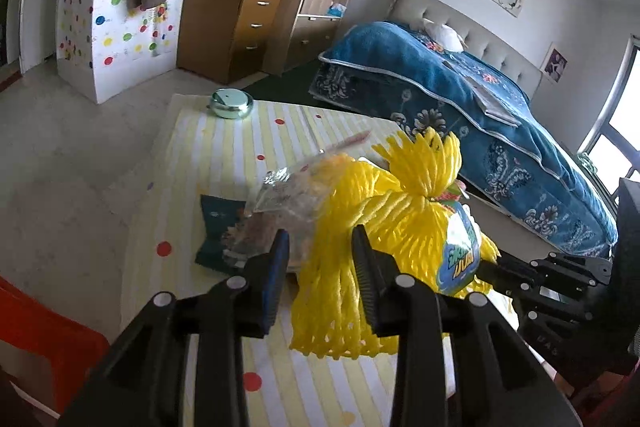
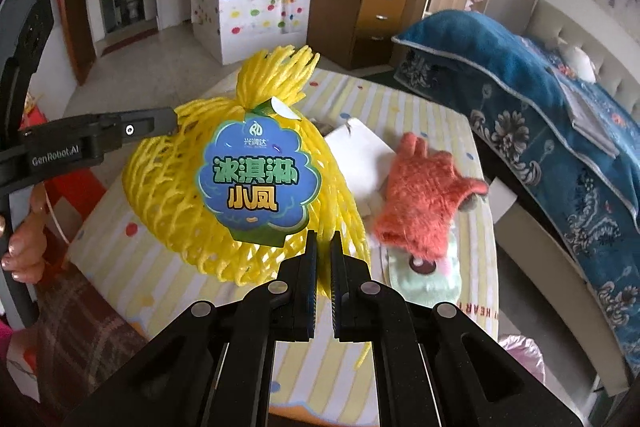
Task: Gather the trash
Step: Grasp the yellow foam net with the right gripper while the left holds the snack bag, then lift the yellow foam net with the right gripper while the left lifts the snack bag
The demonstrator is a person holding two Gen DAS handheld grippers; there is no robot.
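The yellow foam fruit net is lifted above the striped table. Its edge is pinched by the nearly closed right gripper. The left gripper is held half open around the net's other side. Beside the net an orange glove is seen; behind it, a clear wrapper is partly hidden.

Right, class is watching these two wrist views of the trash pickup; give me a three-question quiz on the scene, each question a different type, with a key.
1. True or false: the right gripper is shut on the lower edge of the yellow foam fruit net.
2. Multiple choice: what lies on the table just right of the net in the right wrist view? A) a spoon B) an orange knitted glove C) a book
3. Fill in: the left gripper is ___, with part of the net between its fingers.

Key: 1 true; 2 B; 3 open
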